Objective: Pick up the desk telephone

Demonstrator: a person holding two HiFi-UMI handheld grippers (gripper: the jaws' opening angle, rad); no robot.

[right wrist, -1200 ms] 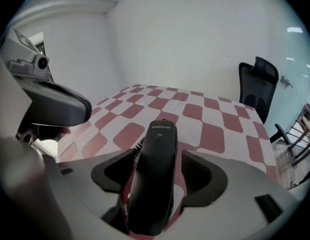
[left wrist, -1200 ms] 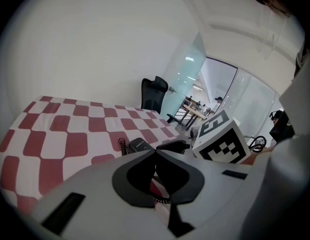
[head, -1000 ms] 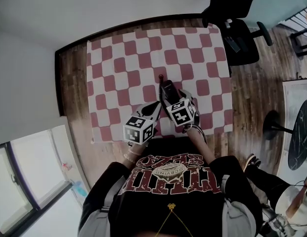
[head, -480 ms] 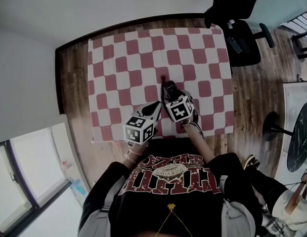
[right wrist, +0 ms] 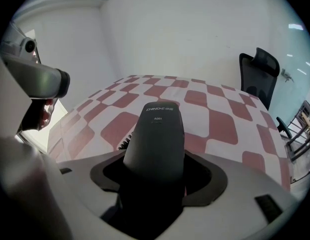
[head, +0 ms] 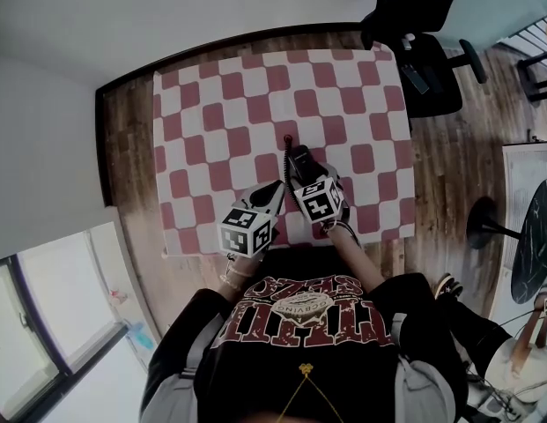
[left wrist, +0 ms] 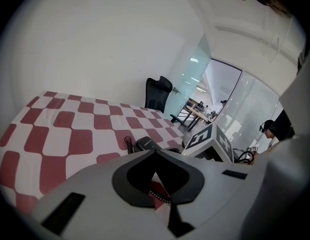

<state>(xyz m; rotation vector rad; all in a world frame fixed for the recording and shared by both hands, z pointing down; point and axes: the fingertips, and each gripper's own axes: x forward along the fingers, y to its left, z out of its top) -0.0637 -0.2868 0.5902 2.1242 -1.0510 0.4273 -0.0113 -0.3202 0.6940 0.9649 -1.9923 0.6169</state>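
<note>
The black desk telephone (head: 298,160) lies near the front middle of the red-and-white checked table (head: 211,113). My right gripper (head: 302,178) is shut on its near end. In the right gripper view its long dark body (right wrist: 157,134) runs out from between the jaws, with a coiled cord (right wrist: 126,143) beside it. I cannot tell whether it rests on the cloth or hangs just above it. My left gripper (head: 275,192) is just to the left of the telephone, shut with nothing in it. In the left gripper view the telephone (left wrist: 147,144) and its cord (left wrist: 129,144) lie just beyond the jaws.
A black office chair (head: 414,25) stands at the table's far right corner on the wooden floor. The person's torso is close against the table's near edge. A round dark table (head: 533,236) stands on the right.
Hardly anything: the right gripper and telephone have shifted only slightly, and the left gripper stays beside them.
</note>
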